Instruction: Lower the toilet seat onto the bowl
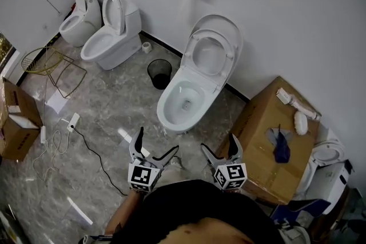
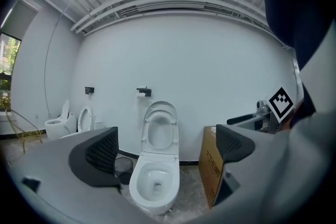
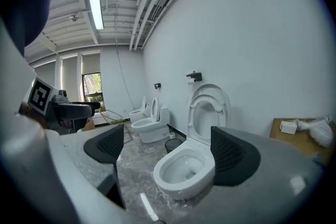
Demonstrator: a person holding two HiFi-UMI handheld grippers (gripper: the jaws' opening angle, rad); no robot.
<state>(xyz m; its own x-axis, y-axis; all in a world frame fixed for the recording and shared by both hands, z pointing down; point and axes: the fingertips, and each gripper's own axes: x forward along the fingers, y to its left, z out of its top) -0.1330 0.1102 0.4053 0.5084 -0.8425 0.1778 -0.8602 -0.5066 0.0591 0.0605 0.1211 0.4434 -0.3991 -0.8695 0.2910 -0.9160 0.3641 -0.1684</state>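
Short of the toilet bowl [image 1: 184,101], the left gripper [image 1: 156,141] and right gripper [image 1: 219,144] gape empty, touching nothing; the toilet seat [image 1: 190,53] stands raised, wastebasket [image 1: 159,73] and cardboard box [image 1: 269,134] flanking the bowl

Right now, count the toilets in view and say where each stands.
3 toilets: the nearest toilet ahead, seat raised; a second toilet to its left; a third toilet in the far-left corner. A white fixture behind the cardboard box may be another.
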